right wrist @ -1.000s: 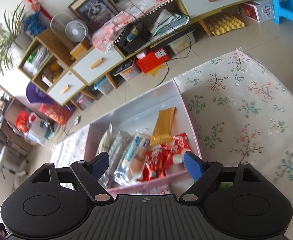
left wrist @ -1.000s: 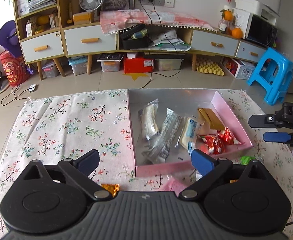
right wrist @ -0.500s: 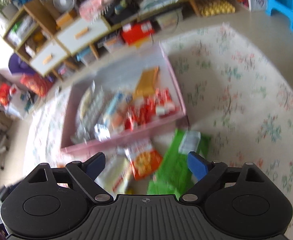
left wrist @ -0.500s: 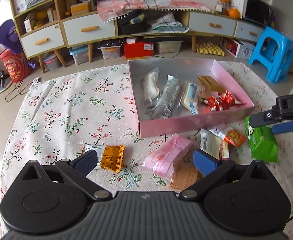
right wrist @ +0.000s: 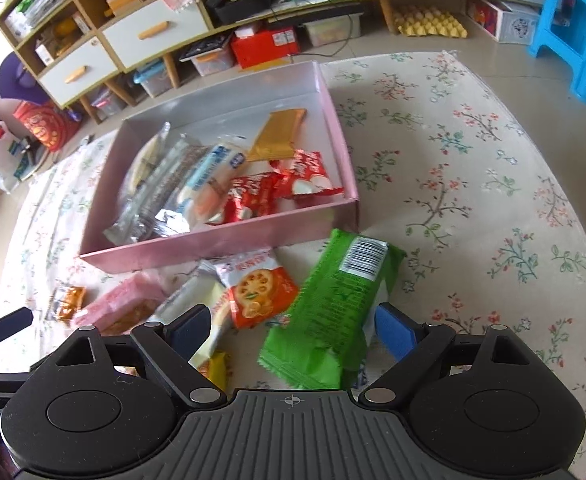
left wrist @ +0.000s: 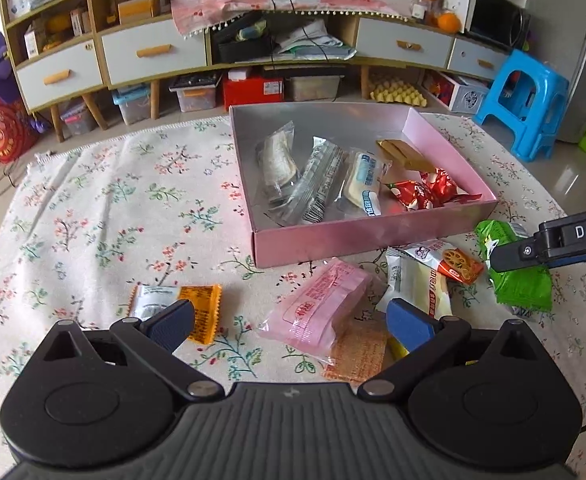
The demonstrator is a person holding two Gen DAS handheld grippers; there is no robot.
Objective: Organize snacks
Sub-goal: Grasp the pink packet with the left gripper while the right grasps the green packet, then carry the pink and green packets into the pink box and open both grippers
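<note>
Several snacks lie loose near the front edge of my bench [left wrist: 93, 200], just outside the pink box [left wrist: 373, 236]: an orange packet [left wrist: 199, 308] to the left, a pink pack [left wrist: 325, 308] in the middle, a white bar [left wrist: 425, 284] and a red-orange biscuit pack [right wrist: 259, 290] beside it, and a green pack [right wrist: 341, 304] to the right. The box sits toward the bench's far edge and already holds clear-wrapped pieces, a white-and-blue bar [left wrist: 367, 184], a gold bar [right wrist: 279, 134] and red candies [right wrist: 281, 188].

My right hand-held gripper [right wrist: 293, 330] hovers over the green pack with its jaws spread wide; the pack lies between them, and I cannot tell whether either pad touches it. My left hand-held gripper [left wrist: 289, 322] is also spread wide and clamped on nothing, above the pink pack, one finger over the orange packet's edge and the other by the white bar.

A flowered cloth covers the bench. Beyond it stand a cabinet [left wrist: 153, 52] and a blue stool [left wrist: 529, 100].
</note>
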